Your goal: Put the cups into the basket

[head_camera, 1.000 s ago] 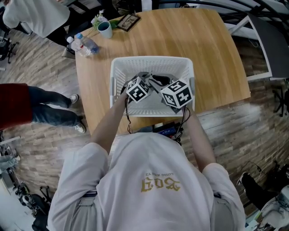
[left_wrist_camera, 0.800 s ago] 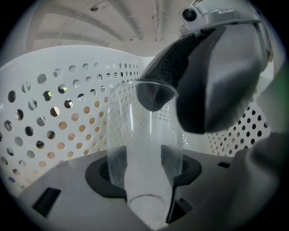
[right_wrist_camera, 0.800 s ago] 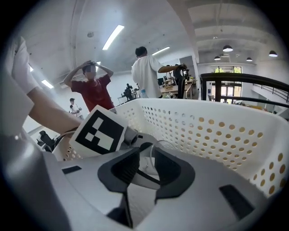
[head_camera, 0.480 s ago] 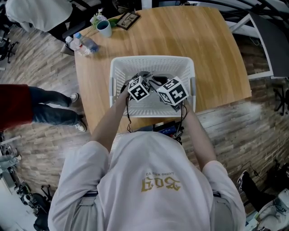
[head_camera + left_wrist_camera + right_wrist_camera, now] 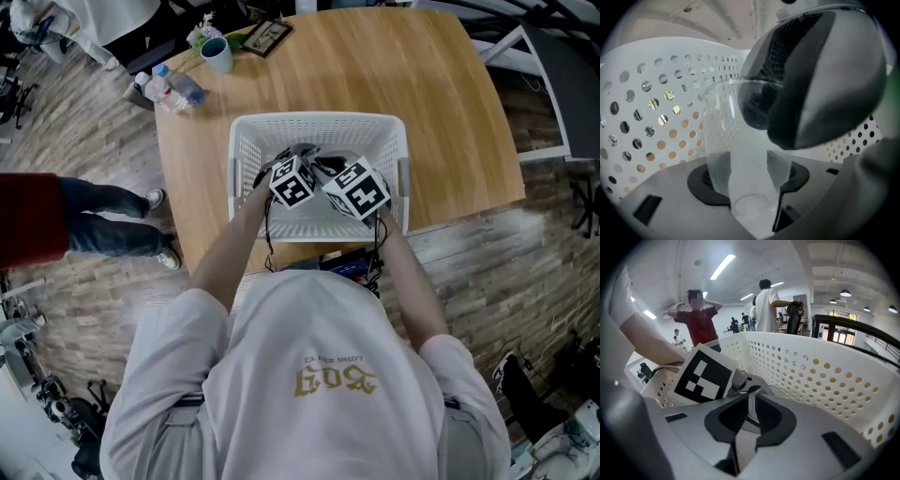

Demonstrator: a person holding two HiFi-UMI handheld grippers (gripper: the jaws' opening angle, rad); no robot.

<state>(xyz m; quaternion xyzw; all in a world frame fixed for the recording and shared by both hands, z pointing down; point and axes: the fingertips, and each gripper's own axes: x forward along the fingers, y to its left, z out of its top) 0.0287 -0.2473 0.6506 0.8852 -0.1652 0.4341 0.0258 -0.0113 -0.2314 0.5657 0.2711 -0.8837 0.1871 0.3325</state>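
A white perforated basket [image 5: 319, 122] stands on the wooden table [image 5: 441, 112]. Both grippers reach down inside it, close together. My left gripper [image 5: 749, 180] is shut on a clear plastic cup [image 5: 740, 140], gripping it low near its base; the basket wall [image 5: 642, 108] shows behind. The right gripper's grey body [image 5: 825, 79] hangs over the cup, one dark pad dipping inside the rim. My right gripper [image 5: 749, 408] is shut, with a thin clear sliver of the cup's wall pinched between its pads. In the head view the left gripper [image 5: 302, 159] and right gripper [image 5: 326, 169] nearly touch.
A teal mug [image 5: 217, 58], water bottles [image 5: 173, 91] and a picture frame [image 5: 267, 40] sit at the table's far left corner. A person in red [image 5: 37, 225] stands left of the table. More people stand beyond the basket wall [image 5: 825, 376].
Both grippers have drifted slightly farther into the basket, and the right one has shifted left, closer to the left one. The basket has not moved.
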